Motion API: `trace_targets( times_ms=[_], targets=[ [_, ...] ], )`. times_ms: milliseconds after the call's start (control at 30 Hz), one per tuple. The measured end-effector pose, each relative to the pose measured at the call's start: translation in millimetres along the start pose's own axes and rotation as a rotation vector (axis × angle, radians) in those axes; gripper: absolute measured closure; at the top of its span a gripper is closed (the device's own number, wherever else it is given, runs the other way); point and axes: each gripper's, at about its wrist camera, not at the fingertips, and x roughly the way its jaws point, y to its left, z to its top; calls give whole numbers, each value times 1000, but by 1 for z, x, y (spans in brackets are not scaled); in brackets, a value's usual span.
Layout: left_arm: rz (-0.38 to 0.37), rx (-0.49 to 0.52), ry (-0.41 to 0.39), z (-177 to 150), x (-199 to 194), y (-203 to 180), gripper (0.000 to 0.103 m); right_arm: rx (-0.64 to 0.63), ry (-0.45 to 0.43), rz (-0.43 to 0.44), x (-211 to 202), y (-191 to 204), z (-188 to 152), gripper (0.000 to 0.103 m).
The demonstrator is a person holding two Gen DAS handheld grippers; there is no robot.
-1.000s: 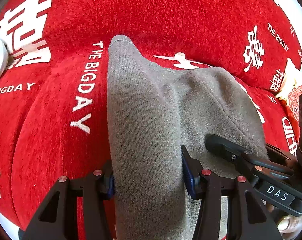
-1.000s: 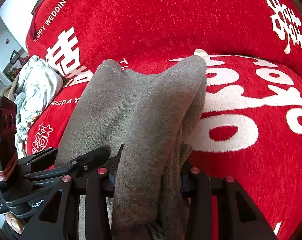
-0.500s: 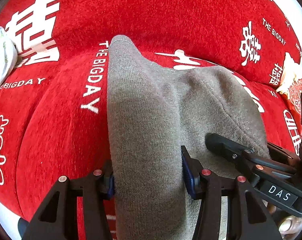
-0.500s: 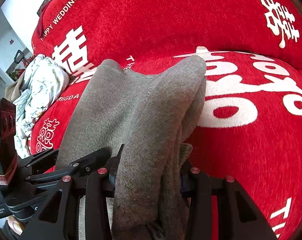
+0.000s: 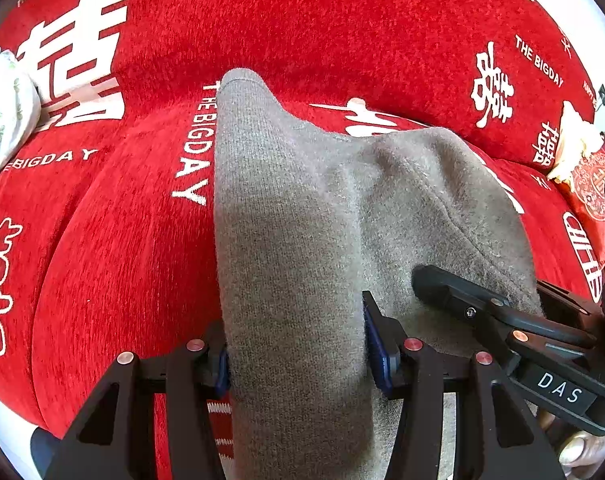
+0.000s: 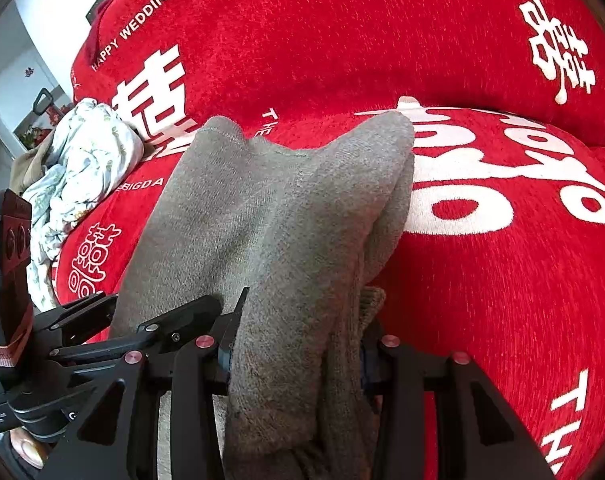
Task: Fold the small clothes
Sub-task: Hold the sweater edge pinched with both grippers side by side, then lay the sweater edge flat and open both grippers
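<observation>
Both grippers clamped on one grey knit garment, held over the red sofa cover.

The left gripper pinches a bunched strip of the grey garment between its blue pads; the right gripper grips the neighbouring bunch, both claws narrow and full of cloth. Each shows in the other's view, just beside it — probably so the near edge stays together as one fold line. The garment's far end lies in two peaks on the red cover, near end lifted. Likely mid-fold — next move probably carries the held edge forward. A crumpled floral cloth sits well apart at the left.
</observation>
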Motion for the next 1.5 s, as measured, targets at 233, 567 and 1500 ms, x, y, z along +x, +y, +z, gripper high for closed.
trace_targets(
  times_ms=[233,567,1500],
  targets=[
    [1,20,-21,-7,2,0,49,7,-4,2,2,-5,-7,59],
    [-27,12,-37,-12,6,6,43,46,-11,55,12,-25,-15,55],
    [253,-2,35,40,21,28,11,180,14,192,26,-48,42,27]
  ],
)
